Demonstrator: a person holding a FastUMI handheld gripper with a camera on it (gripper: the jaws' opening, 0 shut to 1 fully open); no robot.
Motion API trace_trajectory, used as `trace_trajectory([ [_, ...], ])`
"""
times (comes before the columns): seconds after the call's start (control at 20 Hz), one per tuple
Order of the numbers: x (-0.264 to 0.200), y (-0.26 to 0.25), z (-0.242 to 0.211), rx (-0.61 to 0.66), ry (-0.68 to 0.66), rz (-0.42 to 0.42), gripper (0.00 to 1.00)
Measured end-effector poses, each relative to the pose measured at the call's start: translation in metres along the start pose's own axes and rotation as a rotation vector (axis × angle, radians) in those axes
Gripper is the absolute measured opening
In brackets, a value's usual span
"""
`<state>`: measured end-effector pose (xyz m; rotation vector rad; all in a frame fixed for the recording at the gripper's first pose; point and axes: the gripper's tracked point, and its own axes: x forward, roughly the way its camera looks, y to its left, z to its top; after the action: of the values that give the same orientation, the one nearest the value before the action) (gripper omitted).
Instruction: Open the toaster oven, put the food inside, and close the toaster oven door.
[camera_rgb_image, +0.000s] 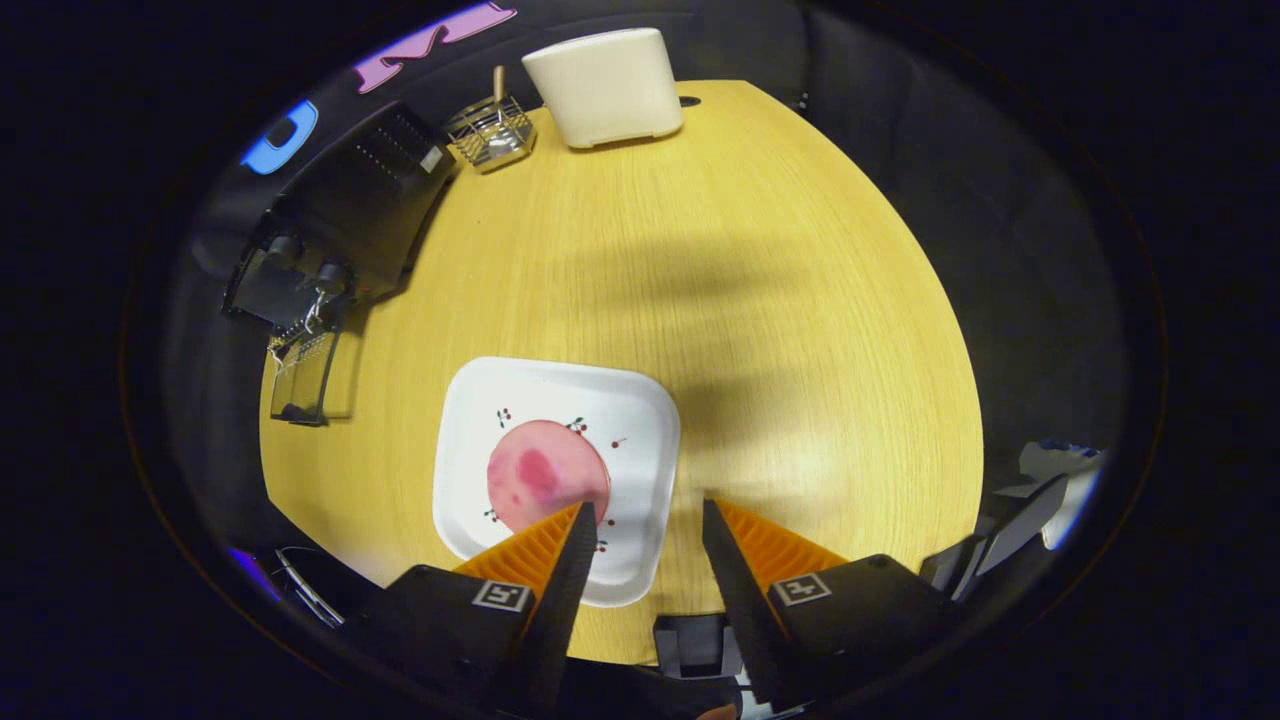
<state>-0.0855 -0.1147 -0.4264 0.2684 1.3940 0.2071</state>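
Note:
A round pink slice of food (545, 472) lies on a white square plate (620, 415) with small cherry marks, just ahead of my left finger. My gripper (648, 512) hovers above the plate's right part, open, with nothing between its fingers. The left fingertip (583, 520) overlaps the food's near edge in the view. The black toaster oven (345, 225) stands at the table's far left, well beyond the fingers. Its glass door (303, 375) hangs open toward the plate.
A cream-coloured appliance (608, 85) stands at the far edge of the wooden table (760, 300). A small wire basket (490, 132) with a wooden handle sits between it and the oven. Grey and white objects (1045, 495) lie off the table at the right.

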Motion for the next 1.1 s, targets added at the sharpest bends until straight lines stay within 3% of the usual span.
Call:
trace_trajectory([
  [0.15,0.005,0.003,0.004,0.034,0.042,0.034,0.55],
  [0.2,0.017,0.0,0.002,0.04,0.052,0.021,0.55],
  [0.3,0.009,-0.001,0.003,0.069,0.073,0.028,0.19],
  [0.45,0.01,-0.002,0.003,0.09,0.077,0.062,0.11],
  [0.6,0.012,0.001,0.0,0.106,0.071,0.148,0.05],
  [0.85,-0.002,0.007,-0.004,0.27,0.037,0.335,0.05],
  [1.1,-0.013,0.01,-0.003,0.355,-0.004,0.416,0.05],
])
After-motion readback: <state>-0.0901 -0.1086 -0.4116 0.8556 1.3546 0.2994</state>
